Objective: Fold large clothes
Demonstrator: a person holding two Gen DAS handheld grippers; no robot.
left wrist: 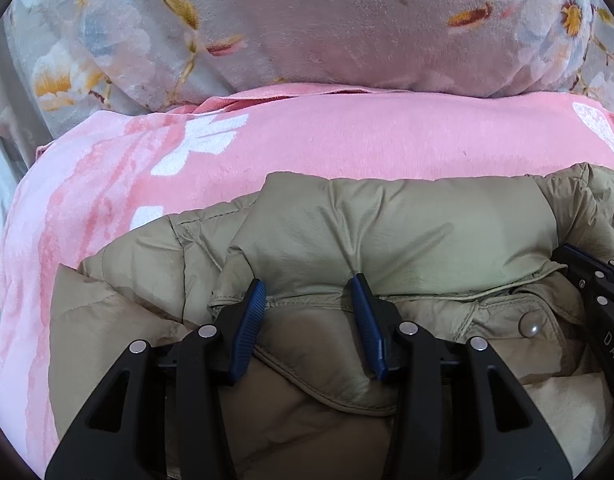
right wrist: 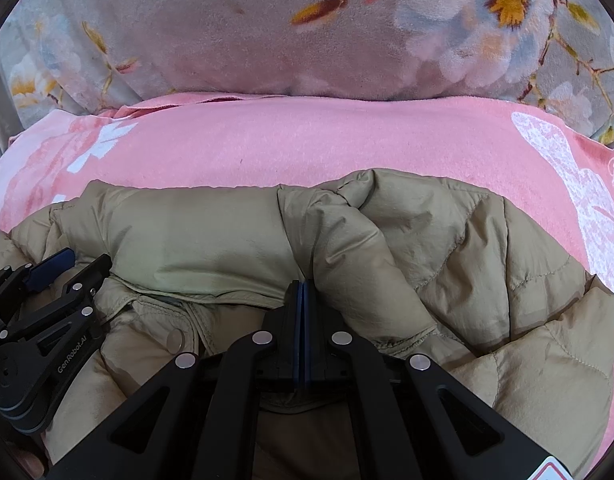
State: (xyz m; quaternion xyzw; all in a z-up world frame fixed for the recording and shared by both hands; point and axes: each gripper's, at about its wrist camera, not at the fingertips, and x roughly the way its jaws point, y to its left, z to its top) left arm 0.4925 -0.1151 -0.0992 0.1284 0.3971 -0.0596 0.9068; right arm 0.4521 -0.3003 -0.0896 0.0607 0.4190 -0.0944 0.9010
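Folding a khaki jacket on pink bedding

Lying on the pink blanket (left wrist: pixel 347 140), the khaki puffer jacket (left wrist: pixel 387 220) is sitting under both grippers. Left gripper (left wrist: pixel 311 292) jaws are spreading wide over a hem; right gripper (right wrist: pixel 304 286) jaws are pinching shut against a fold.

Khaki jacket (left wrist: pixel 387 220); pink white-printed blanket (left wrist: pixel 307 136); grey floral cushion (left wrist: pixel 307 20).

"GenRobot.AI" on left tool (right wrist: pixel 47 276) (white lettering)

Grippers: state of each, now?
Left gripper: open, jaws apart over the jacket hem, gripping nothing.
Right gripper: shut; whether it pinches jacket fabric cannot be told.
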